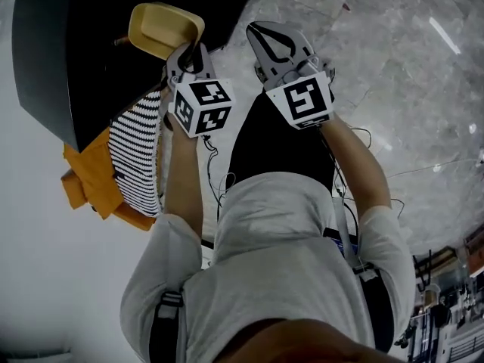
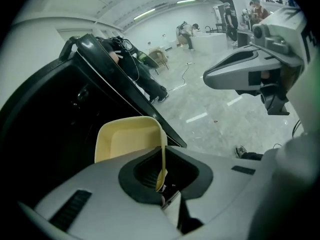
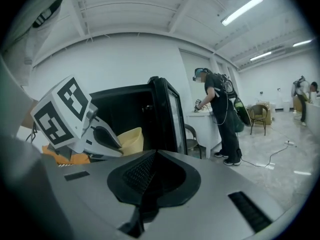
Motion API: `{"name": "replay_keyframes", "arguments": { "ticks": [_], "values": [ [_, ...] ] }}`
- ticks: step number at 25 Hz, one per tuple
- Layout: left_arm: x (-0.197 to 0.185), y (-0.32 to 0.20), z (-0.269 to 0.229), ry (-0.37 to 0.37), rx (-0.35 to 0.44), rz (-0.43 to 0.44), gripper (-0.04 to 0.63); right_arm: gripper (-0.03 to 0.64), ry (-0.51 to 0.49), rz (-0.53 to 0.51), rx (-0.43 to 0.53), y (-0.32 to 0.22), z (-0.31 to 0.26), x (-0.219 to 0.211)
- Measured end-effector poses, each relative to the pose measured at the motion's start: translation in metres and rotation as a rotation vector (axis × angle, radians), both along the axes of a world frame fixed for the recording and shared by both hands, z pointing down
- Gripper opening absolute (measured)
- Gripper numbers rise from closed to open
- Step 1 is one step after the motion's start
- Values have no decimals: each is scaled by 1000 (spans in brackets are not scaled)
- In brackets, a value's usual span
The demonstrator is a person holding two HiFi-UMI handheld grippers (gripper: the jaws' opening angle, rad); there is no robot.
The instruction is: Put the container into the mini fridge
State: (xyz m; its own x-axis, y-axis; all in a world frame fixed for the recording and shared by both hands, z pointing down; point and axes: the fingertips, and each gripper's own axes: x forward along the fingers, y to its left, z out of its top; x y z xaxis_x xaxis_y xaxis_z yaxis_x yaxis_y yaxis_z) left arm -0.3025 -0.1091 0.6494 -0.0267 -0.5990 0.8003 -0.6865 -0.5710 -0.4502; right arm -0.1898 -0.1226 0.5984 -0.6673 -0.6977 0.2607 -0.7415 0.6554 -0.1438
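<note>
The mini fridge (image 1: pixel 68 59) is the biggest thing in front of me. Its dark cavity is open, and its door (image 2: pixel 125 89) is swung out along the right side of the opening. I can't tell what shelves or ledges are in that blackness, so a hidden lip is my first worry. The yellow container (image 1: pixel 162 29) hangs at the mouth, close to the door's edge and, as I judge it, not yet inside. My left gripper (image 2: pixel 161 176) pinches only one thin wall of its rim, so the tub sticks out sideways. A knock on the door edge or frame could twist it in my pads or pop it loose. My right gripper (image 1: pixel 272 40) is pressed together on nothing, just beside the left, and could nudge the door. There is open floor (image 1: pixel 393 66) to the right, while a striped cloth (image 1: pixel 140 153) crowds the fridge's near side.
</note>
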Motion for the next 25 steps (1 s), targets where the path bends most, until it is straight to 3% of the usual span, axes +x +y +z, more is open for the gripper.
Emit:
{"name": "replay_keyframes", "arguments": {
  "ticks": [25],
  "values": [
    [-67, -58, 134, 9, -34, 6, 30, 40, 12, 62, -23, -33, 110, -62]
  ]
}}
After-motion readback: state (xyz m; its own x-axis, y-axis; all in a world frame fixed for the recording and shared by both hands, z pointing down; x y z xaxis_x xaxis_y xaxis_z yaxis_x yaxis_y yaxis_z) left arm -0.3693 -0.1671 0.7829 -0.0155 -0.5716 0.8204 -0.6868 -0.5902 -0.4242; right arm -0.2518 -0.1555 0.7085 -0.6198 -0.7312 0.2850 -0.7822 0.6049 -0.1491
